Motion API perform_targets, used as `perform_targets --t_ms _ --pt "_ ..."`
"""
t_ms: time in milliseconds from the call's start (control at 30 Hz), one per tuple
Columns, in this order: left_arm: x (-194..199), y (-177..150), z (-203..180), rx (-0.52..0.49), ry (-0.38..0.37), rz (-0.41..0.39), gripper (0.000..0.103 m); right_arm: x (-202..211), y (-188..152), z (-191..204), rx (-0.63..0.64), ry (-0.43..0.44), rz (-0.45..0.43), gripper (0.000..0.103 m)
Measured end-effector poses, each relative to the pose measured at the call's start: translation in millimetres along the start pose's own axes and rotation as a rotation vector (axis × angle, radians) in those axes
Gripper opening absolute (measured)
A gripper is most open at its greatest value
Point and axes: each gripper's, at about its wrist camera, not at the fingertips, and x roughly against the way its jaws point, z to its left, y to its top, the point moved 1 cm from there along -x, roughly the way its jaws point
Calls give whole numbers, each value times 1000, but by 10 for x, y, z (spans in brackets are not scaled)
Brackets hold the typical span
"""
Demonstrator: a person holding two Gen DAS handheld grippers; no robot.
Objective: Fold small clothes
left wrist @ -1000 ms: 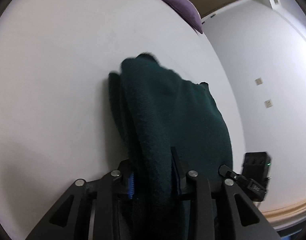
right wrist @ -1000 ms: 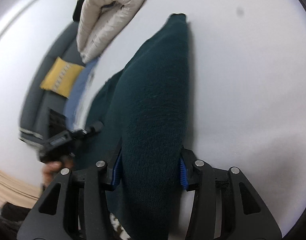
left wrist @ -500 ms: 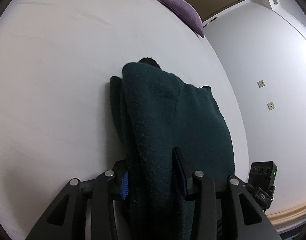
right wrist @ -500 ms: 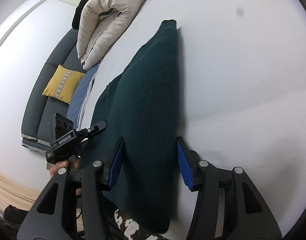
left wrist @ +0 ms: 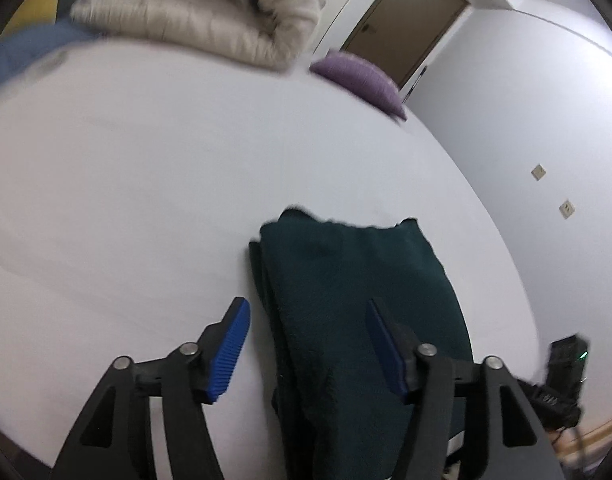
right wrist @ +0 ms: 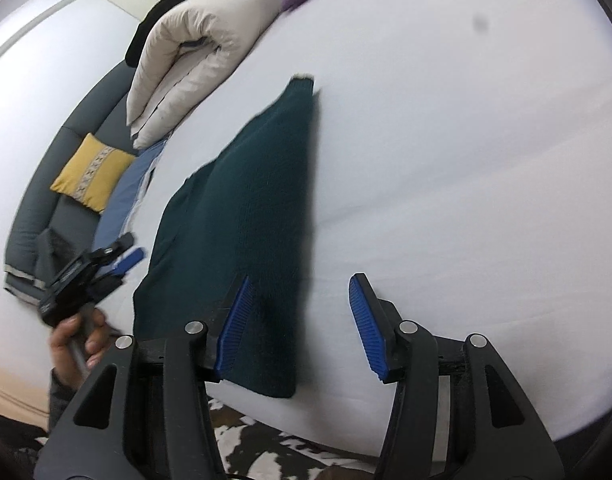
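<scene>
**Left wrist: both grippers let go of the sweater**

Left gripper (left wrist: 308,330) has just been opening; its jaws stand wide, pads clear of the sweater (left wrist: 358,300) lying between them. Right gripper (right wrist: 300,314) gapes too, pads off the cloth. Folded, the sweater lies flat on the white bed (left wrist: 146,200), well short of the duvet (left wrist: 210,20).

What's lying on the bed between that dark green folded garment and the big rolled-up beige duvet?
Nothing: in the left wrist view, only bare white sheet stretches between the green garment and the beige duvet.
</scene>
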Motion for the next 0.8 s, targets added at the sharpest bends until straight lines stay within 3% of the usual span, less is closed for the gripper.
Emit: perform_targets --t_ms 167,267,333,400,567,633,733,800 --pt "351 -104 -378 -144 101 -130 86 355 29 328 147 -116 -111 50" --pt "629 -174 -630 -226 181 -265 103 533 32 621 254 -181 -184 50" --pt "830 -207 -783 -270 252 -376 103 662 24 811 312 -212 -241 52" --pt "1027 -233 -920 -307 309 -473 103 774 17 948 345 -237 -291 58" --pt "1395 -280 -1205 -371 429 -670 103 1251 -48 1220 386 -285 -519 103" --pt "1540 -309 -1327 -398 483 -755 103 1415 -80 1316 405 -321 -614 103" --pt "1655 -308 -1386 -405 443 -760 103 1588 -110 1465 449 -384 -700 103" --pt "1663 -290 -1389 -385 466 -695 103 1668 -116 1547 468 -401 -721 103"
